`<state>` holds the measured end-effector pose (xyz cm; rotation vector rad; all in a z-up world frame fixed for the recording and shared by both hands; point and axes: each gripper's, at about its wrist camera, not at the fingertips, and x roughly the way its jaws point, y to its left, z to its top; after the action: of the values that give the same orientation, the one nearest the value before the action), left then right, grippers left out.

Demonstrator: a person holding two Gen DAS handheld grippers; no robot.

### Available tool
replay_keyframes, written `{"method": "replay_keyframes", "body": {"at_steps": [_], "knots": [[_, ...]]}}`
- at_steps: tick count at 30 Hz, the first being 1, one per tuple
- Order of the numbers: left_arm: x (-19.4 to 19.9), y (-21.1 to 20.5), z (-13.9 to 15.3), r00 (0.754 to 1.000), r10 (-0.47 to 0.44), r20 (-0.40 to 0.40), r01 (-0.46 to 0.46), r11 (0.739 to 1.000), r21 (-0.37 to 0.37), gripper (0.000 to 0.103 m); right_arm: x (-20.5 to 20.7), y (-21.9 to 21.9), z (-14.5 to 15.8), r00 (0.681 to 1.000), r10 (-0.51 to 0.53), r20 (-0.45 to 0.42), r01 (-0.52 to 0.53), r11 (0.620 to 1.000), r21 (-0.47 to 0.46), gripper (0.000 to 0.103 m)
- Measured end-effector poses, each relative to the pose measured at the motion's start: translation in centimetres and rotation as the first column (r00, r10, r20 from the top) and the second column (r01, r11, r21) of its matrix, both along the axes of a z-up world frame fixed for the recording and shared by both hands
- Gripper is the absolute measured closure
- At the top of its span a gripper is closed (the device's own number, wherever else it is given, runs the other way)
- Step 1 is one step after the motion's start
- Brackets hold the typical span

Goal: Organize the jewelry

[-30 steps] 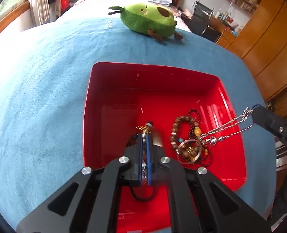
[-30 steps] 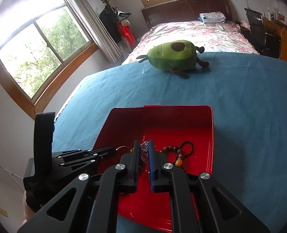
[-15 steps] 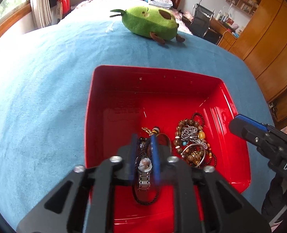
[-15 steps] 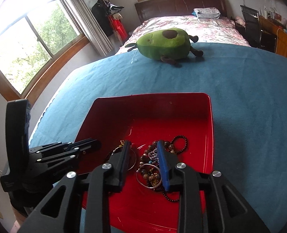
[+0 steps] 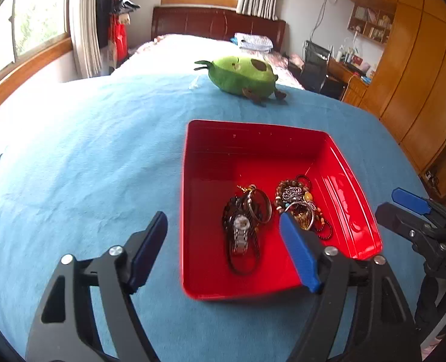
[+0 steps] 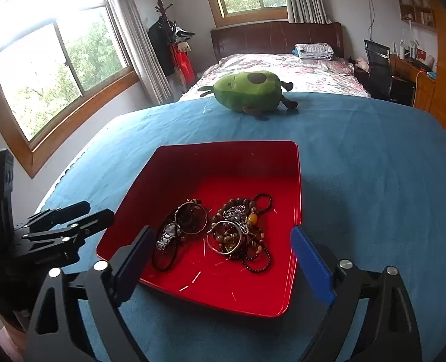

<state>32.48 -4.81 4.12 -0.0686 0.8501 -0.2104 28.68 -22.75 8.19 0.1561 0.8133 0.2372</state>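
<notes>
Both grippers, left gripper (image 5: 223,244) and right gripper (image 6: 223,259), hung wide apart, holding nothing, jewelry (image 6: 238,229) piled in the red tray (image 6: 223,157).

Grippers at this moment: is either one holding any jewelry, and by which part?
Nothing is held. The left gripper and right gripper are both open and empty; the watch and beaded bracelets lie loose in the red tray.

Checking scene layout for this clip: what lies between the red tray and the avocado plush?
Only bare blue blanket lies between the red tray and the avocado plush; both wrist views show it.
</notes>
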Motion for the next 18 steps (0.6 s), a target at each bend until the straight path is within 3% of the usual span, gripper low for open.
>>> {"method": "replay_keyframes", "body": {"at_steps": [9,18], "knots": [[-4.6,0.5,1.3,0.996,0.016,0.089,-0.019,0.999,0.039,0.014,-2.5,0.6,0.2,1.0,-0.022,0.007,0.022,0.999,-0.041,0.004],[-6.8,1.5,1.5,0.994,0.037,0.107,-0.042,0.998,0.043,0.01,-4.5,0.7,0.2,0.997,-0.08,-0.005,0.079,0.993,-0.088,0.004]]}}
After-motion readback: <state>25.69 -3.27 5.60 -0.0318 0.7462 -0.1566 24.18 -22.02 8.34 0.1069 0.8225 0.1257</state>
